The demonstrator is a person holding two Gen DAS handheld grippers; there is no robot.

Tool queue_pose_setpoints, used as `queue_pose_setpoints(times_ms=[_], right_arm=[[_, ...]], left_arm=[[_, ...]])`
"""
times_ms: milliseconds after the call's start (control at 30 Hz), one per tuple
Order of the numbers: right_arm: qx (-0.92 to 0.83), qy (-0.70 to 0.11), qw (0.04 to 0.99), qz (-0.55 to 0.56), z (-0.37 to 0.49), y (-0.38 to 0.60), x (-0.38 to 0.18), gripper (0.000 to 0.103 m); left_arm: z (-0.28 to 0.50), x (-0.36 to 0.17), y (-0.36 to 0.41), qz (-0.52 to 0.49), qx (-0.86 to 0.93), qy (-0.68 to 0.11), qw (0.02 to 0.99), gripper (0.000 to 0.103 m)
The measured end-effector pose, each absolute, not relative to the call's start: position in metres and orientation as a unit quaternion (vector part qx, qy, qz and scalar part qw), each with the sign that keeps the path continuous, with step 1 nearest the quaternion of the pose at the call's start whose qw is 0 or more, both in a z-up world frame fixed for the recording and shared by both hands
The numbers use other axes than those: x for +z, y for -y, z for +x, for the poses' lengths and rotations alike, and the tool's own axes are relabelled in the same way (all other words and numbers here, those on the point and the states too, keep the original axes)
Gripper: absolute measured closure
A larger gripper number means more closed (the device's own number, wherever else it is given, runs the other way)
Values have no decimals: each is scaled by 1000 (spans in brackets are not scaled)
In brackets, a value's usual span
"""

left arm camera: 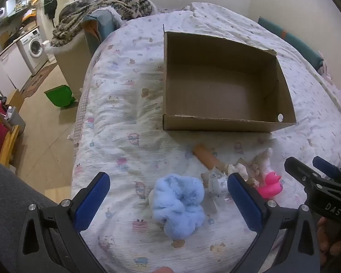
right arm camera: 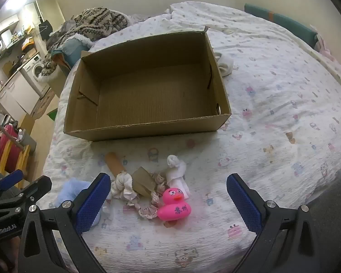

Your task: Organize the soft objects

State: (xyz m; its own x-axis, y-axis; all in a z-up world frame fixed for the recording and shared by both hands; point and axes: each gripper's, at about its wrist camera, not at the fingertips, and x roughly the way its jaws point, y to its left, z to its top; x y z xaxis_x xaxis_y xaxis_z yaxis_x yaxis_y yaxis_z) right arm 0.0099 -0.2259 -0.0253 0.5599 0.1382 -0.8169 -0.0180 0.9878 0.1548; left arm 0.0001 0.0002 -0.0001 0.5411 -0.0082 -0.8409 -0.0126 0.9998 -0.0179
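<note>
An empty open cardboard box (left arm camera: 218,84) (right arm camera: 147,95) stands on the patterned bedspread (left arm camera: 125,113) (right arm camera: 272,113). In front of it lie a fluffy light-blue soft toy (left arm camera: 178,204) (right arm camera: 68,192), a pink rubber duck (left arm camera: 270,184) (right arm camera: 174,204), a brown tube (left arm camera: 205,157) (right arm camera: 114,161), white and lace scrunchies (right arm camera: 124,186) and a knotted white cloth (right arm camera: 177,168). My left gripper (left arm camera: 168,201) is open, hovering with the blue toy between its blue pads without touching. My right gripper (right arm camera: 168,201) (left arm camera: 307,166) is open over the duck and scrunchies.
A white rolled cloth (right arm camera: 225,62) lies right of the box. A knitted blanket (left arm camera: 102,6) is piled on a chair beyond the bed's far left. The bed's left edge drops to a floor with a green bin (left arm camera: 60,95) and a washing machine (left arm camera: 34,45).
</note>
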Motion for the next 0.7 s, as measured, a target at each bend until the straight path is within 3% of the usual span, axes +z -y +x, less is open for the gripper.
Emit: queue_pose_setpoints(times_ms=[700], right_arm=[[42,-467,881,60,11,224,-26,0]], left_arm=[[0,-4,6,-11,-4,-479,878,0]])
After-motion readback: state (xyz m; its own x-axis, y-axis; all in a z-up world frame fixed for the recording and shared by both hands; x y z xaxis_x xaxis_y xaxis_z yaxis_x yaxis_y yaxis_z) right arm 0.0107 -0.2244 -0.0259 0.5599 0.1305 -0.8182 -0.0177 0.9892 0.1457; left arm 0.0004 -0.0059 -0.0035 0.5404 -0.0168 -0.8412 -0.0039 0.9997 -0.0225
